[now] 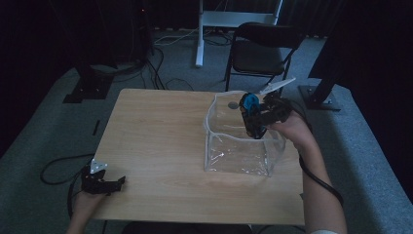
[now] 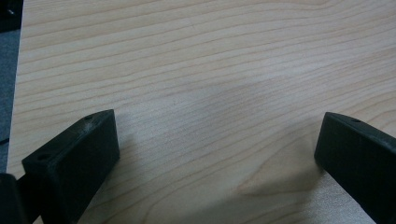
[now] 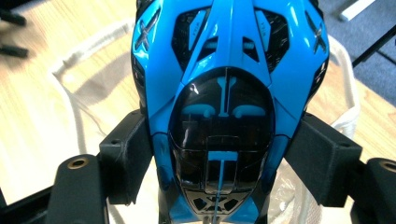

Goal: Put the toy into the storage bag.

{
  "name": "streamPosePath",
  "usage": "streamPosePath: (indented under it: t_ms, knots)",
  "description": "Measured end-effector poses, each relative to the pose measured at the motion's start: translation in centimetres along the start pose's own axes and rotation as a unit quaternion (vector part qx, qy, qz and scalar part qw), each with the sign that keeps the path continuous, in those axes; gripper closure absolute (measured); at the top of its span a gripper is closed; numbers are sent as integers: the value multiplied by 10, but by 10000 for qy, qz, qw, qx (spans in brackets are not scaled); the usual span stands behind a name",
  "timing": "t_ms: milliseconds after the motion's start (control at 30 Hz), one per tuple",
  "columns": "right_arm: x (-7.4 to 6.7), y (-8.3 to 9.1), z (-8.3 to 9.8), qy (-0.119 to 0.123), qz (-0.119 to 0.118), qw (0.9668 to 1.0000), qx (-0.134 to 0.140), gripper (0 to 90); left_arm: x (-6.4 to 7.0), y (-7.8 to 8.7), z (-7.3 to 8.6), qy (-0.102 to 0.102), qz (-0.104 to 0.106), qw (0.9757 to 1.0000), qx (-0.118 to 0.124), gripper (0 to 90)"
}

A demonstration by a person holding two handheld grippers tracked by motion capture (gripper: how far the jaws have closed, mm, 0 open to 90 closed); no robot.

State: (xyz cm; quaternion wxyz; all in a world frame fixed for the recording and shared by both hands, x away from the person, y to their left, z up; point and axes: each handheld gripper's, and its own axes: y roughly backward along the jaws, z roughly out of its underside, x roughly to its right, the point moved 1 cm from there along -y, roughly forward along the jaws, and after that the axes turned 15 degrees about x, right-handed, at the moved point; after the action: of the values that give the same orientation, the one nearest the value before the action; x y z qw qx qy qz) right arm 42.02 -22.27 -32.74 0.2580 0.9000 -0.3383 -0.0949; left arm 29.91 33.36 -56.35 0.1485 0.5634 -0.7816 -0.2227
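Two grippers: right gripper [image 3: 219,154] clamps blue toy car [image 3: 229,93] above clear pouch [image 1: 241,146]; left gripper [image 2: 217,154] open, empty, over bench [image 2: 210,70].

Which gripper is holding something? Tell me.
The right gripper: its jaws clamp a blue toy car above the clear bag. The left gripper stands open over bare table, with nothing between its jaws.

Dim room: grey carpet [image 1: 44,117], black chair [image 1: 260,51] behind the wooden table [image 1: 156,131].
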Motion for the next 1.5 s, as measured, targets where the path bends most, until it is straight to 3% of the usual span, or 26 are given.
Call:
streamPosePath:
  t_ms: [233, 433, 633, 800, 1000, 1200, 1333, 1500]
  knots:
    - [-1, -21, 3, 162, 18, 9978, -649, 261, 0, 0, 0, -9, 6, 10000, -4, 4]
    - [-4, -35, 8, 331, -118, 9930, -1129, 261, 0, 0, 0, -10, 7, 10000, -3, 4]
    - [-3, -43, 9, 366, -218, 9895, -1380, 261, 0, 0, 0, -6, 7, 10000, -3, 4]
    - [-7, -48, 11, 581, -373, 9833, -1686, 261, 0, 0, 0, -10, 10, 10000, -5, 4]
    - [-7, -52, 13, 667, -582, 9787, -1853, 261, 0, 0, 0, -9, 10, 10000, -4, 4]
    - [-12, -56, 15, 910, -930, 9693, -2085, 261, 0, 0, 0, -11, 11, 10000, -4, 4]
    - [-19, -59, 17, 1158, -1231, 9596, -2250, 261, 0, 0, 0, -10, 10, 10000, -5, 4]
    - [-23, -68, 19, 1284, -1217, 9526, -2473, 261, 0, 0, 0, -10, 11, 10000, -3, 4]
